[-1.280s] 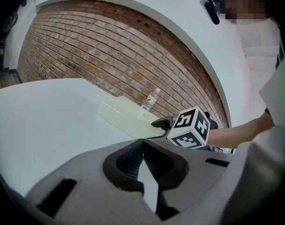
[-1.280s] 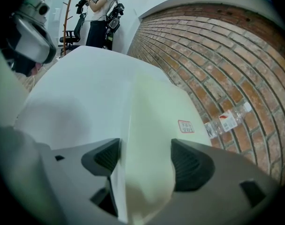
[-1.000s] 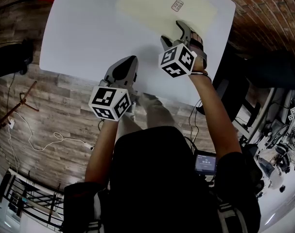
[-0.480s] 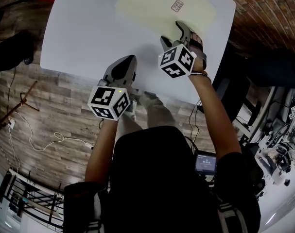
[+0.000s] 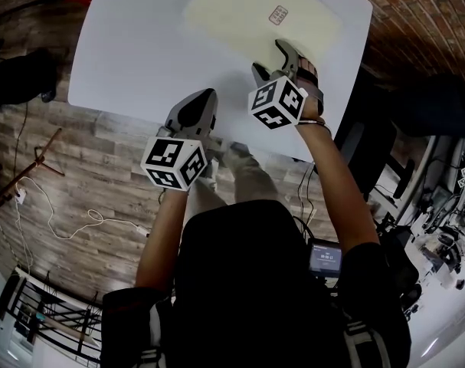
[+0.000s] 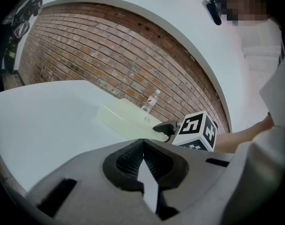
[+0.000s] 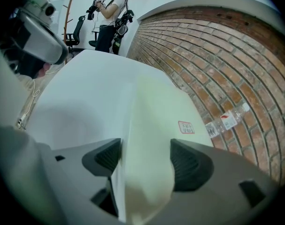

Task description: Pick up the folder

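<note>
Hardly anything has moved since a second ago, only a slight drift of the right hand-held gripper point(image 5: 272, 57) up the head view. Its jaws stand apart, straddling the near edge of the pale yellow folder point(image 5: 257, 8) without clamping, probably lined up for the pinch. The left hand-held gripper point(image 5: 195, 107) is clenched on nothing and parked at the desk's point(image 5: 132, 52) near edge, likely idle. The folder lies flat on the far right of the desk, long axis running across it, one long edge toward the person.
</note>
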